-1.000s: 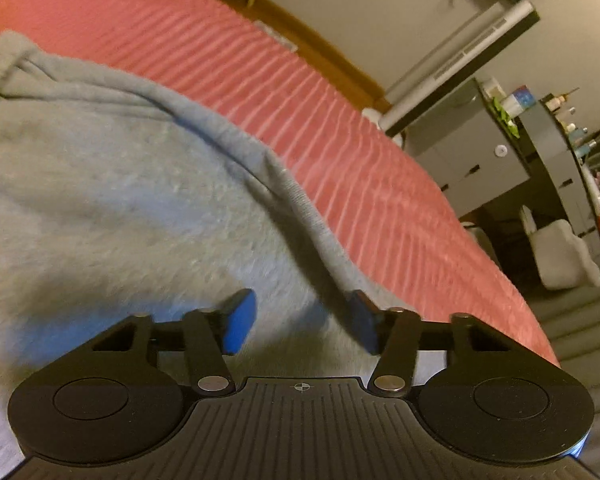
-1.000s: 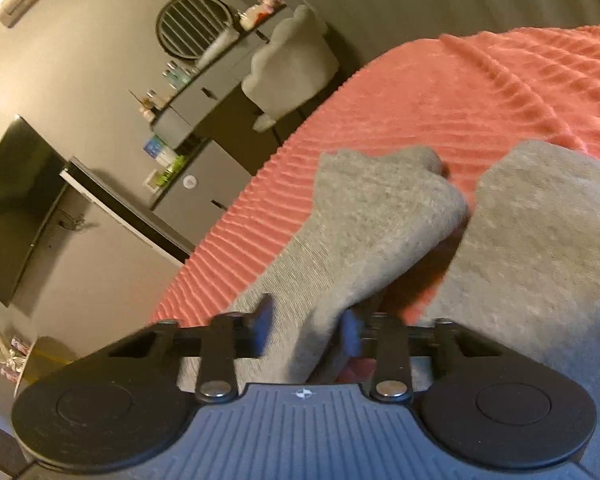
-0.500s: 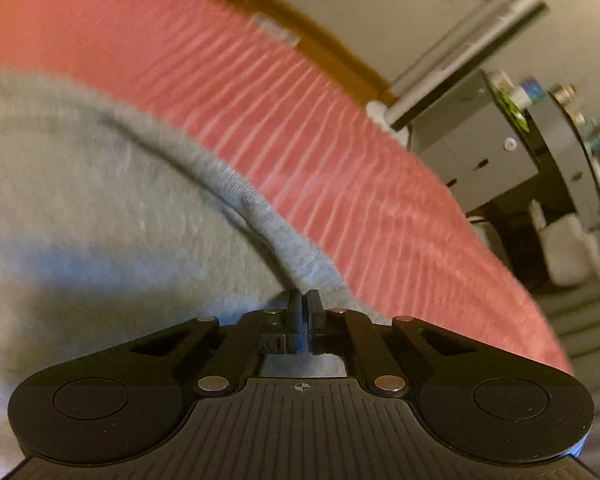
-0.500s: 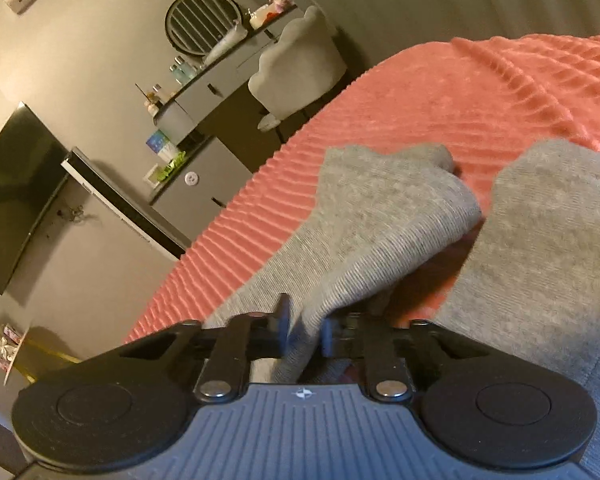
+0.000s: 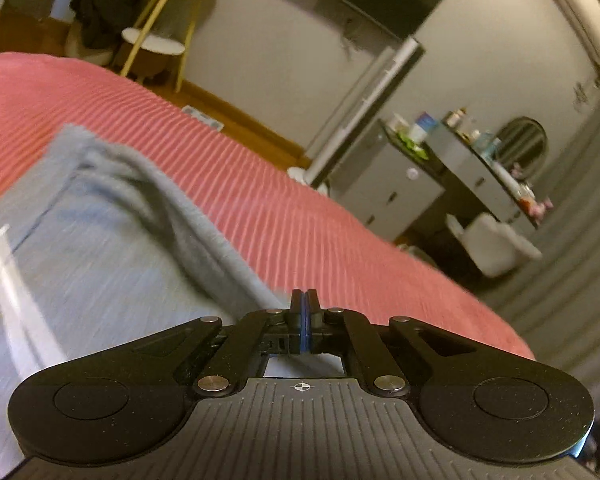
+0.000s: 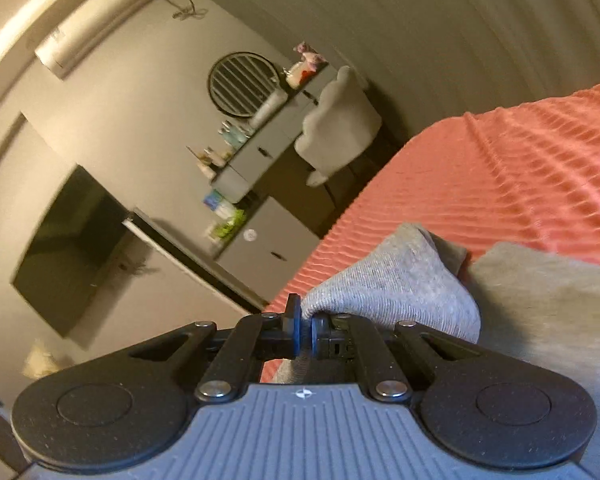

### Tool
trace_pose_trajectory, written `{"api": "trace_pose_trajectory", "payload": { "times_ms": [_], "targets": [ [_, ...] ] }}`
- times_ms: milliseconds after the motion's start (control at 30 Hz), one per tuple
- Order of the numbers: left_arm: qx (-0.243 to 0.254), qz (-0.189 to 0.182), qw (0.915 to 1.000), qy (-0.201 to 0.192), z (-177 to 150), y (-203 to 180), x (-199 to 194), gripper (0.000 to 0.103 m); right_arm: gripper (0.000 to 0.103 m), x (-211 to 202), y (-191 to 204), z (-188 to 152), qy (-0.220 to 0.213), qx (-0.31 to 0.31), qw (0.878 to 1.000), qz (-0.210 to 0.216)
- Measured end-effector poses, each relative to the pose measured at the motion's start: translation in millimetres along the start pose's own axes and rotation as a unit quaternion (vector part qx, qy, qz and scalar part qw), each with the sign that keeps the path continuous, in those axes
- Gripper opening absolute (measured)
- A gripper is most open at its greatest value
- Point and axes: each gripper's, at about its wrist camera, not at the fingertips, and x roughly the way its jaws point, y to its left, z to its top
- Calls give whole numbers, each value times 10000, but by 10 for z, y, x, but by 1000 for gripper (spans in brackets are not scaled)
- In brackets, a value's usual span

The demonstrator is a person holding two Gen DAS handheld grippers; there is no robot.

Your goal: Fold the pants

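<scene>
Our jaws are pinched tight on the grey pants (image 5: pixel 112 264): the right gripper (image 6: pixel 305 330) holds a leg end, and the left gripper (image 5: pixel 304 320) likely holds the side edge. The pants lie on the red bed (image 5: pixel 292 224). Next we carry both ends over together to fold them.

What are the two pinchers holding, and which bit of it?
Both hold the grey pants. The right gripper pinches a leg's side edge near the cuff; the left gripper pinches the side edge nearer the waistband.
</scene>
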Motion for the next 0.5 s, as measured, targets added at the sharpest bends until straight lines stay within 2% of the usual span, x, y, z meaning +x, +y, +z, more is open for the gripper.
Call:
{"api": "trace_pose_trajectory", "payload": {
  "times_ms": [100, 133, 200, 267, 300, 333, 400, 500],
  "targets": [
    [-163, 87, 9997, 165, -400, 165, -457, 1, 5, -381, -216, 52, 368, 70, 9992, -114],
    [-166, 12, 9996, 235, -480, 238, -513, 1, 5, -480, -317, 51, 490, 148, 9983, -263],
    [-157, 196, 9988, 426, -478, 324, -411, 5, 5, -616, -520, 30, 616, 231, 9966, -498],
    [-310, 302, 9973, 589, -325, 364, -183, 40, 6, -607, -713, -16, 934, 249, 9920, -809],
    [-442, 326, 9959, 724, -237, 377, -74, 71, 6, -556, -782, -53, 1103, 312, 9897, -858],
    [-584, 406, 9947, 737, -158, 397, 17, 76, 10, -503, -834, -102, 1183, 368, 9881, -909],
    [-600, 605, 9940, 690, 54, 357, 302, 76, 13, -403, -849, -192, 1252, 281, 9870, -970],
    [-621, 1097, 9886, 826, 307, 271, 708, 77, 34, -275, -856, -281, 1289, 386, 9856, -1028]
  ]
}}
